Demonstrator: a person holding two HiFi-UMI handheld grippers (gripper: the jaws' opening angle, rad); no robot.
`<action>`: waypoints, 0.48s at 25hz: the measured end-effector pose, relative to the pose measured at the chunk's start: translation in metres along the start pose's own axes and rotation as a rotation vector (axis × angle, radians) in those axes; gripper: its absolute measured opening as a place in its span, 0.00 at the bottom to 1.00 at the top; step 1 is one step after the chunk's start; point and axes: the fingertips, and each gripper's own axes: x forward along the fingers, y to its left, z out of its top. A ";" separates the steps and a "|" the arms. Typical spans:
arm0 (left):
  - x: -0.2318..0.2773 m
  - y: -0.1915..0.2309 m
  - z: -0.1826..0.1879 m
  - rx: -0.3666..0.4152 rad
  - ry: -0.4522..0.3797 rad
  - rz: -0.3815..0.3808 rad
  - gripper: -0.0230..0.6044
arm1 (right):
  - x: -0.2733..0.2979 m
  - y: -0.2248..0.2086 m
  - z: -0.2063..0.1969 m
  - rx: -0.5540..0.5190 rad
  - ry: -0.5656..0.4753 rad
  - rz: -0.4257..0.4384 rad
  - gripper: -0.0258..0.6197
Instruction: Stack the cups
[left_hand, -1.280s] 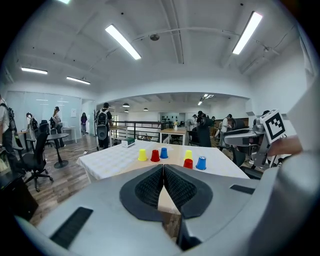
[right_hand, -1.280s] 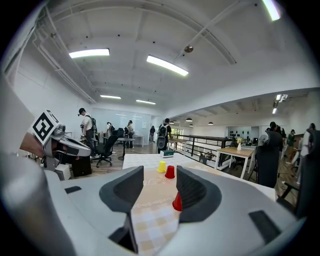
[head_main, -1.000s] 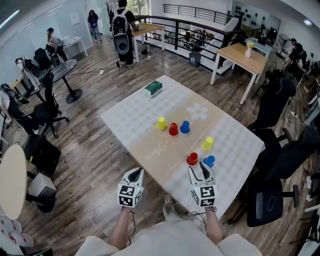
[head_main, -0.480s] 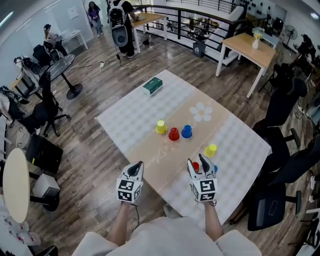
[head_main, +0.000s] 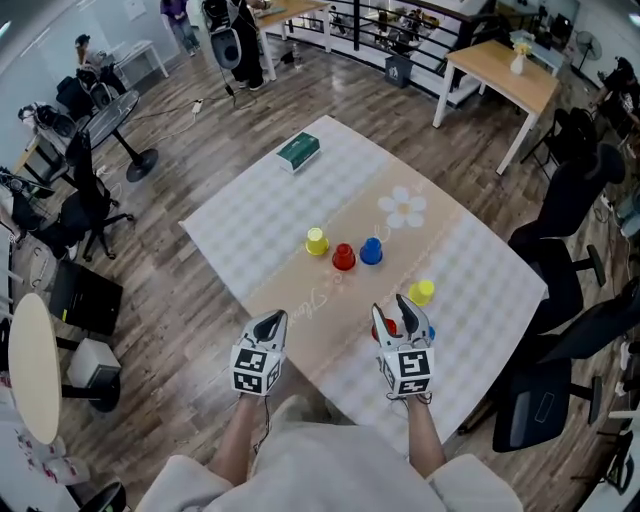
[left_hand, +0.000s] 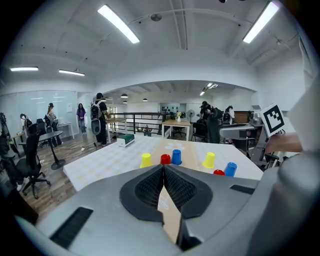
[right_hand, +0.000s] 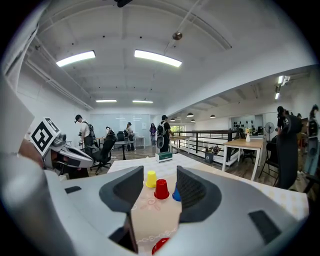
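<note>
Six cups sit on the cloth-covered counter, and none of them is stacked yet. On the left, the person's left hand-held gripper hangs by the counter's near edge, its jaws pressed together with nothing between them. Further in, a row of three stands close together, apparently upside down: yellow cup, red cup, blue cup. A green box lies toward the far left corner. To the right, a second yellow cup stands near the near red cup and the near blue cup. The right hand-held gripper hovers there with its jaws spread wide and holding nothing, and the near red cup shows low between them. I'd say this is the reach for the first pick. Next it needs to drop lower, straddle that red cup squarely, close gently and lift clear without nudging the blue one beside it.
</note>
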 end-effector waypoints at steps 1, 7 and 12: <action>0.002 0.002 0.000 -0.002 0.000 -0.001 0.06 | 0.002 0.000 0.002 0.000 -0.001 0.001 0.34; 0.015 0.014 -0.001 -0.016 0.007 -0.023 0.06 | 0.018 0.009 0.005 -0.008 0.010 0.003 0.35; 0.034 0.031 -0.003 -0.019 0.013 -0.064 0.06 | 0.037 0.016 0.010 -0.012 0.023 -0.024 0.35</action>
